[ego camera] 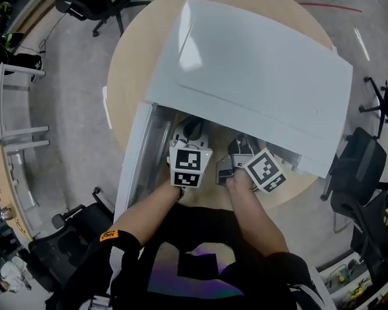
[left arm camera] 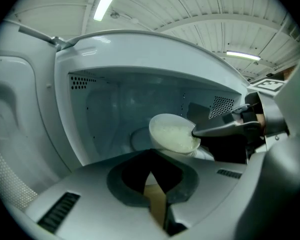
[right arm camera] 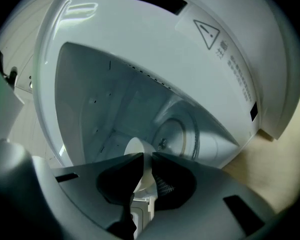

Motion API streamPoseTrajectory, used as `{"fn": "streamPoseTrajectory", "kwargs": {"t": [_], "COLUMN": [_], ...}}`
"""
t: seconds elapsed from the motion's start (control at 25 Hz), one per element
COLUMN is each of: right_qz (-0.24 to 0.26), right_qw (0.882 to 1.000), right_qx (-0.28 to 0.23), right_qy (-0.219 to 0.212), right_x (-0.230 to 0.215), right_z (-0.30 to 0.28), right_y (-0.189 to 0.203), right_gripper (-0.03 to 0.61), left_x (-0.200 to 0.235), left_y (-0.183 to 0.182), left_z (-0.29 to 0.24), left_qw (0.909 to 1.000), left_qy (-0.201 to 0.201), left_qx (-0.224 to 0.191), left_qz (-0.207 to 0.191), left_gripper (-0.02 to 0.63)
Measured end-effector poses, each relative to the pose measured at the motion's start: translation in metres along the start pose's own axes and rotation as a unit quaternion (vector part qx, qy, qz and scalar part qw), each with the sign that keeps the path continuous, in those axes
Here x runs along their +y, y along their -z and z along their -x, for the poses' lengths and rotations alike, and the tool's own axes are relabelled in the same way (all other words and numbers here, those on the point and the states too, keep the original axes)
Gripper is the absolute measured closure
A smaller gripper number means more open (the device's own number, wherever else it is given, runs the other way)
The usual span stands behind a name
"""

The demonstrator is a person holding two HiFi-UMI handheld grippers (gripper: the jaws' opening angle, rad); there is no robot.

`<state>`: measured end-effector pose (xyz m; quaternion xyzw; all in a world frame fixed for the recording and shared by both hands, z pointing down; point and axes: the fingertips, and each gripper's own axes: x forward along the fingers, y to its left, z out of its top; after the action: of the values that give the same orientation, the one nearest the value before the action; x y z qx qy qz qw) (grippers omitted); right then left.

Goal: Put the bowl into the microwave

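- So, right tongs [right arm camera: 147, 160] are clamped on the rim of the white bowl [left arm camera: 172, 133], which hangs a bit tilted just ahead of them, inside the mouth of the open microwave [ego camera: 258, 76].
- Left tongs [left arm camera: 150, 156] are pinched together on nothing, with the bowl ahead and to their right.
- Looks like the placing step. Next is probably levelling it, lowering it gently onto the turntable [right arm camera: 179, 133] beyond, then letting go.
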<state>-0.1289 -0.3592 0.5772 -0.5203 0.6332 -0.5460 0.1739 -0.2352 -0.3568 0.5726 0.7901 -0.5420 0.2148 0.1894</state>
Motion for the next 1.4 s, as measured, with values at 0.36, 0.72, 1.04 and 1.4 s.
{"fn": "streamPoseTrajectory", "kwargs": {"t": [0.36, 0.72, 1.04, 1.4], "right_qz": [0.004, 0.008, 0.028, 0.08], "right_qw": [1.0, 0.999, 0.998, 0.995], "right_qx": [-0.026, -0.042, -0.047, -0.056], "right_qy": [0.018, 0.028, 0.038, 0.034], "right_x": [-0.008, -0.017, -0.023, -0.019], "right_z": [-0.016, -0.032, -0.039, -0.041], "right_y": [-0.009, -0.015, -0.016, -0.021], "right_gripper": [0.512, 0.512, 0.512, 0.511], "left_x": [0.003, 0.01, 0.01, 0.008], "left_y": [-0.008, -0.013, -0.014, -0.016], "left_z": [-0.012, -0.024, -0.029, -0.031], "left_qw": [1.0, 1.0, 0.9999, 0.9998], "left_qy": [0.003, -0.005, -0.007, -0.011], "left_qx": [-0.002, -0.006, -0.009, -0.011], "left_qz": [-0.003, 0.006, 0.008, 0.015], "left_gripper": [0.568, 0.568, 0.568, 0.568]}}
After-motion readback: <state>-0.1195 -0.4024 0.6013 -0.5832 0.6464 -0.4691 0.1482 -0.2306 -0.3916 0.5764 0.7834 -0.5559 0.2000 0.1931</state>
